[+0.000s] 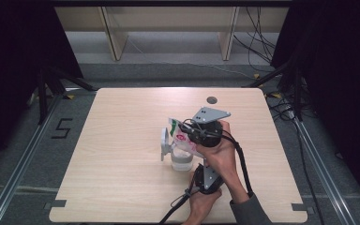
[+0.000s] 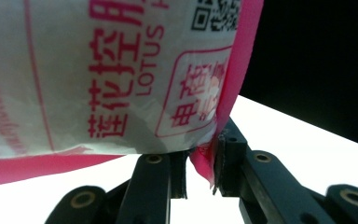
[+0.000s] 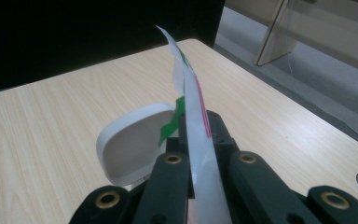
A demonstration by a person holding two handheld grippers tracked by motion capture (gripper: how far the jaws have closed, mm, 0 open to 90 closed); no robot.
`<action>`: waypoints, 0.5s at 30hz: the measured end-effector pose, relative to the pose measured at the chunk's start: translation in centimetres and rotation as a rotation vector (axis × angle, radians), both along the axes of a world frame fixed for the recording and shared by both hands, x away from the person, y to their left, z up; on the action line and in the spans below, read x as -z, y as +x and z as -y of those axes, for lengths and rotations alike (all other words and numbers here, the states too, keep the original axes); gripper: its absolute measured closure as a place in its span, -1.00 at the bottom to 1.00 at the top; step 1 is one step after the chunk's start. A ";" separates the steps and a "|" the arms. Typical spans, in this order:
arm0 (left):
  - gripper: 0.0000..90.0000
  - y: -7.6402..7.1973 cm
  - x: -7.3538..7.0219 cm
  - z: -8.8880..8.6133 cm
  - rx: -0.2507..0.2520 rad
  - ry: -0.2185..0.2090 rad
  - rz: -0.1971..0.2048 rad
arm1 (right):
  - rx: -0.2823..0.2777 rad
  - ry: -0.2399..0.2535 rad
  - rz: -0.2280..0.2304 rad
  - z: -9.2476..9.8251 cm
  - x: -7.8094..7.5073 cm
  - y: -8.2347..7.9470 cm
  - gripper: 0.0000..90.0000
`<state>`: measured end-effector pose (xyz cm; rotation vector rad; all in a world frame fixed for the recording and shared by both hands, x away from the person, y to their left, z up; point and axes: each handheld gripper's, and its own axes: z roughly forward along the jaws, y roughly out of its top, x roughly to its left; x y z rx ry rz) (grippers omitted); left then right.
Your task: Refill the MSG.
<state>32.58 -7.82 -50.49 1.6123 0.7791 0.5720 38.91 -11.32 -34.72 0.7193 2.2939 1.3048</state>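
In the high view the left gripper (image 1: 205,177) lies nearest the table's front edge, pointing up toward a clear jar (image 1: 182,159) with its white lid (image 1: 164,143) flipped open to the left, and the right gripper (image 1: 193,132) sits above the jar under a grey plate. Both hold a white and pink bag (image 1: 182,138) over the jar, near the middle of the wooden table (image 1: 122,140). The left gripper view (image 2: 200,163) adds what the high view cannot: the bag's (image 2: 121,74) red print and a QR code, and a pink corner pinched between the 2 jaws, which stand slightly apart on it. The right gripper view (image 3: 193,144) shows the bag (image 3: 193,116) edge-on as a thin white strip with green trim, clamped tight between nearly closed jaws, with the lid (image 3: 130,144) just behind. The jar's contents are hard to make out, and the bag's top is cut off in the left gripper view.
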 end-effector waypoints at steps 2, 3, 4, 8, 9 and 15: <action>0.71 0.0 0.0 0.0 -0.004 0.008 0.011 | 0.007 -0.011 0.014 0.0 -0.1 0.0 0.96; 0.71 0.0 0.0 0.0 -0.003 0.002 0.004 | 0.013 0.003 0.001 -0.1 -0.1 -0.1 0.96; 0.71 0.0 0.0 0.0 0.003 -0.015 -0.002 | 0.001 0.003 0.012 0.0 0.0 0.0 0.96; 0.71 0.0 0.0 0.0 0.002 -0.013 0.004 | 0.000 -0.004 0.006 0.0 -0.1 0.0 0.96; 0.71 0.0 0.0 0.0 0.003 -0.015 -0.001 | 0.012 0.007 0.012 -0.1 0.0 0.0 0.96; 0.71 0.1 0.0 0.0 -0.002 0.004 0.006 | 0.006 0.006 0.008 0.0 0.0 0.0 0.95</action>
